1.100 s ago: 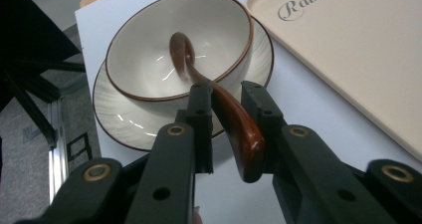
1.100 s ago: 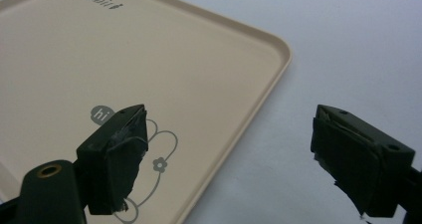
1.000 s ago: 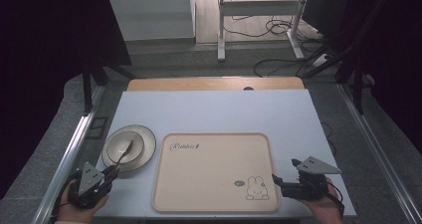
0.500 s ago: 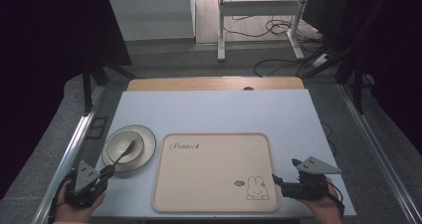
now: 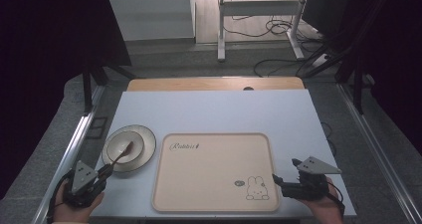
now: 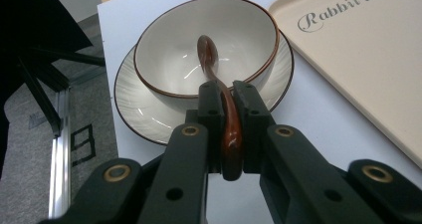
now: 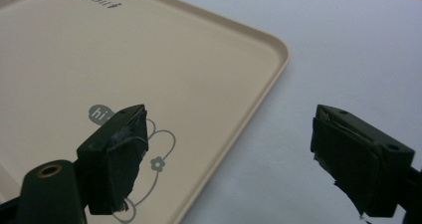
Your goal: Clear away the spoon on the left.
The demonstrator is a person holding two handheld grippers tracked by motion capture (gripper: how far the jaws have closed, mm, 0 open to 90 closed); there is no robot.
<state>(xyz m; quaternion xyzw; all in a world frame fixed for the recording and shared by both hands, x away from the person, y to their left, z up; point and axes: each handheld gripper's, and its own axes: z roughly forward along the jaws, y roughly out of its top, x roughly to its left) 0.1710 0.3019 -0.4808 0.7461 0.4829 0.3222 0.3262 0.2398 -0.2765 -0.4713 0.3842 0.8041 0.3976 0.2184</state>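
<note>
Pinched tight between the jaws of the left gripper (image 6: 230, 134) is the handle of one brown spoon (image 6: 219, 89); both pads are pressing on it, and its head is lying inside the bowl (image 6: 164, 59). Wide apart are the jaws of the right gripper (image 7: 229, 154), with nothing between them, one jaw hanging over the corner of the tray (image 7: 209, 50) and the other over the bare table (image 7: 323, 45).

Counting it all up from the tray as landmark: one tray (image 5: 214, 169) is sitting in the middle of the table (image 5: 224, 109), printed with a rabbit near its right front corner. Just to its left one bowl (image 5: 124, 147) is standing on one plate (image 5: 147, 143), and one spoon (image 5: 119, 156) is reaching from the bowl down toward the tray's left front side, where the left gripper (image 5: 103, 173) is holding it. The right gripper (image 5: 276, 180) is hovering at the tray's right front corner, its hand (image 5: 323, 206) resting just off that edge.

Against a second ago, the left gripper's jaws have just been closing, and the spoon handle is between them; now they are fully clamped on it. Both hands are staying where they were, and the bowl, plate and tray are sitting unmoved.
</note>
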